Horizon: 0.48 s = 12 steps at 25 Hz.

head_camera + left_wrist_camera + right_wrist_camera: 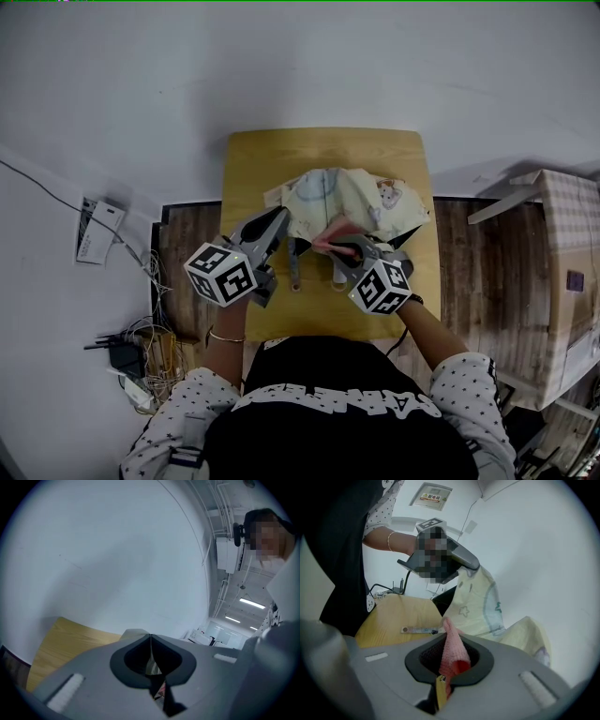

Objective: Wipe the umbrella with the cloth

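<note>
A pale yellow umbrella (352,202) with cartoon prints lies half-collapsed on the small wooden table (262,159). My left gripper (284,218) is at its left edge, jaws closed, pinching a fold of the canopy; in the right gripper view this gripper (471,564) holds the fabric (480,602) lifted. Its own view shows the jaws (151,641) together with a thin sliver of material between them. My right gripper (339,248) is shut on a pink cloth (330,234), which stands up from its jaws (449,667) as a folded peak (452,651) right beside the canopy.
The umbrella's strap (419,630) lies flat on the tabletop near the front edge. A white wall stands directly behind the table. A cardboard box (562,281) sits at the right, and cables with a power adapter (131,356) lie on the floor at the left.
</note>
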Each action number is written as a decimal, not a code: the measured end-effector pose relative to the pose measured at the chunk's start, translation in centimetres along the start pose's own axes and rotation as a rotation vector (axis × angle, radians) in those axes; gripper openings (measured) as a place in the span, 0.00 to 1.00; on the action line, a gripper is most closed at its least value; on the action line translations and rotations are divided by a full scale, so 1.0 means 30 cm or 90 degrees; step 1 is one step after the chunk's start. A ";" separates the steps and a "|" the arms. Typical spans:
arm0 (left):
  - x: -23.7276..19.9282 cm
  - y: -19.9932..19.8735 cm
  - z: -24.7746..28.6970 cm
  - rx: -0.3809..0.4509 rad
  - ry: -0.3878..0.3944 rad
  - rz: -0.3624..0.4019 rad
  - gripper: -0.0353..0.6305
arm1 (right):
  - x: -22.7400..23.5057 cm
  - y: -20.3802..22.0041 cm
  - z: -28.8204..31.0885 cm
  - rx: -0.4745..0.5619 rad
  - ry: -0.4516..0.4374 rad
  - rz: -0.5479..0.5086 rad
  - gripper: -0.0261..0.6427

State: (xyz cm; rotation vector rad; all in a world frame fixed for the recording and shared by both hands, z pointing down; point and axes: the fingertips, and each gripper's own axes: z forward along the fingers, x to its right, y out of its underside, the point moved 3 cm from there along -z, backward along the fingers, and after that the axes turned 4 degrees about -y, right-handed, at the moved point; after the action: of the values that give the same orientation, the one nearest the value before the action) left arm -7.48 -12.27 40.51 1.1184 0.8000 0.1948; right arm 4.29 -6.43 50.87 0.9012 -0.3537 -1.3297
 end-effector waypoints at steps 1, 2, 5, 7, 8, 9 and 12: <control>0.002 -0.001 0.005 0.000 0.001 0.000 0.06 | -0.007 0.003 -0.009 0.001 -0.004 -0.001 0.09; 0.005 -0.001 0.009 0.000 0.002 0.000 0.06 | -0.012 0.003 -0.019 0.001 -0.007 -0.002 0.09; 0.009 0.000 0.018 0.000 0.005 0.000 0.06 | -0.015 -0.021 -0.063 0.012 -0.010 -0.010 0.09; 0.011 0.002 0.020 -0.001 0.005 0.000 0.06 | -0.001 -0.063 -0.106 0.026 0.000 -0.033 0.09; 0.012 0.002 0.020 0.000 0.004 0.000 0.06 | 0.012 -0.093 -0.131 0.035 0.008 -0.049 0.09; 0.013 0.002 0.020 0.001 0.003 0.000 0.06 | 0.028 -0.129 -0.157 0.050 0.019 -0.066 0.09; 0.013 0.007 0.020 0.000 0.003 -0.003 0.06 | 0.094 -0.252 -0.229 0.119 0.081 -0.117 0.09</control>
State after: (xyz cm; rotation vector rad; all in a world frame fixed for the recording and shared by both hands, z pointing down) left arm -6.75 -12.41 40.64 1.1167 0.8061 0.1935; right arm 4.58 -6.41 40.28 1.1918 -0.3057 -1.4148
